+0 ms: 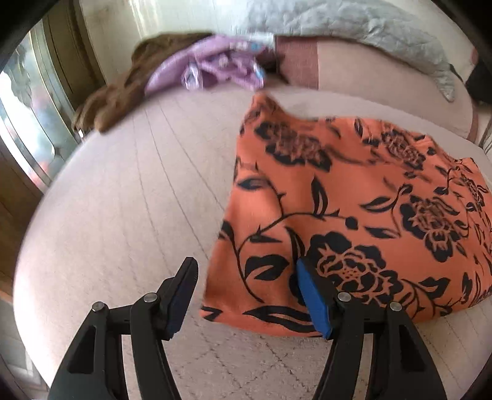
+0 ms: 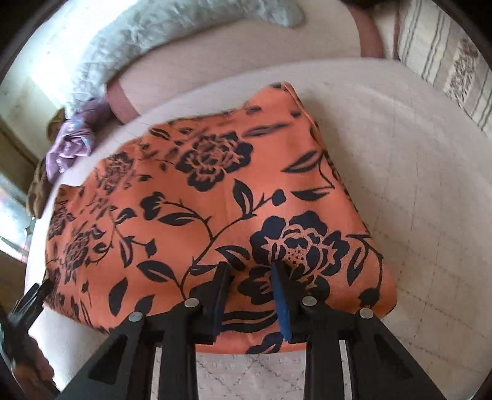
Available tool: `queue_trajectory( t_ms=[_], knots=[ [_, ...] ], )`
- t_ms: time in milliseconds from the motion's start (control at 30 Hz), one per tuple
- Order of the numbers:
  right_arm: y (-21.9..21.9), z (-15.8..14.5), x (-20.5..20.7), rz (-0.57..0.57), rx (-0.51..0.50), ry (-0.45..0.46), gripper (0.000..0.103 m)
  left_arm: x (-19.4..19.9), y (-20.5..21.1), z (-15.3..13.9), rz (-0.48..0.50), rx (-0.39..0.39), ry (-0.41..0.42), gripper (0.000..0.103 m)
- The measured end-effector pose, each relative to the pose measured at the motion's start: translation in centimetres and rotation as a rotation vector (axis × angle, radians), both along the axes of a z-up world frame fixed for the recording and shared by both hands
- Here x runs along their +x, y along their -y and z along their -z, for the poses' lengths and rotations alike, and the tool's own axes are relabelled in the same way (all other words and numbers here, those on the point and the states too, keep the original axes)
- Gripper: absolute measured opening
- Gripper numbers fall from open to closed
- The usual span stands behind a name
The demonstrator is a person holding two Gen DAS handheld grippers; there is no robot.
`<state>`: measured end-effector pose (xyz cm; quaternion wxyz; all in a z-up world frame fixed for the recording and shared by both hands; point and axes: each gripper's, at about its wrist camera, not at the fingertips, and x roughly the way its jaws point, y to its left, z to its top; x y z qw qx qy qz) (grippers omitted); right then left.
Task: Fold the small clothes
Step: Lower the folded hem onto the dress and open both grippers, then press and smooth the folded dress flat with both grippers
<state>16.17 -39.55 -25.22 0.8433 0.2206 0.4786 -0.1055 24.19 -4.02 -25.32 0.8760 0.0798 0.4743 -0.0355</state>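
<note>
An orange garment with a black flower print point(image 1: 344, 212) lies folded flat on the pale bed cover point(image 1: 129, 215); it also fills the middle of the right wrist view point(image 2: 215, 197). My left gripper point(image 1: 246, 267) is open and empty, straddling the garment's near left corner, right finger over the cloth, left finger over the bare cover. My right gripper point(image 2: 252, 270) is open and empty, both fingers just above the garment's near edge. The left gripper shows at the lower left of the right wrist view point(image 2: 30, 298).
A purple garment point(image 1: 215, 67) and a brown one point(image 1: 123, 89) lie heaped at the far left of the bed. A grey quilted blanket point(image 1: 338, 21) and pink pillow point(image 1: 369, 74) lie at the back. A striped pillow point(image 2: 446, 52) sits at the right. A window is on the left.
</note>
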Motion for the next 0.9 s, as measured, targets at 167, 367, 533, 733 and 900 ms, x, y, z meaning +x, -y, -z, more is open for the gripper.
queue_trajectory(
  t_ms=[167,367,533,733,900],
  knots=[
    [-0.2,-2.9,0.8,0.032,-0.037,0.014,0.031,0.0,-0.1,-0.8,0.002,-0.011,0.033,0.067],
    [3.7,0.4,3.8,0.157,0.036,-0.127,0.032,1.1,-0.4,-0.9,-0.024,-0.040,0.022,0.067],
    [4.6,-2.2,5.5,0.159,0.025,-0.089,0.034,2.2,0.3,0.0,-0.024,-0.051,-0.025,0.073],
    [7.6,-3.4,10.7,0.219,-0.009,-0.016,0.034,4.0,-0.5,1.2,-0.093,-0.056,-0.061,0.103],
    [10.4,1.1,14.2,0.297,0.079,-0.091,0.043,4.9,-1.3,1.7,-0.110,-0.104,-0.101,0.103]
  ],
)
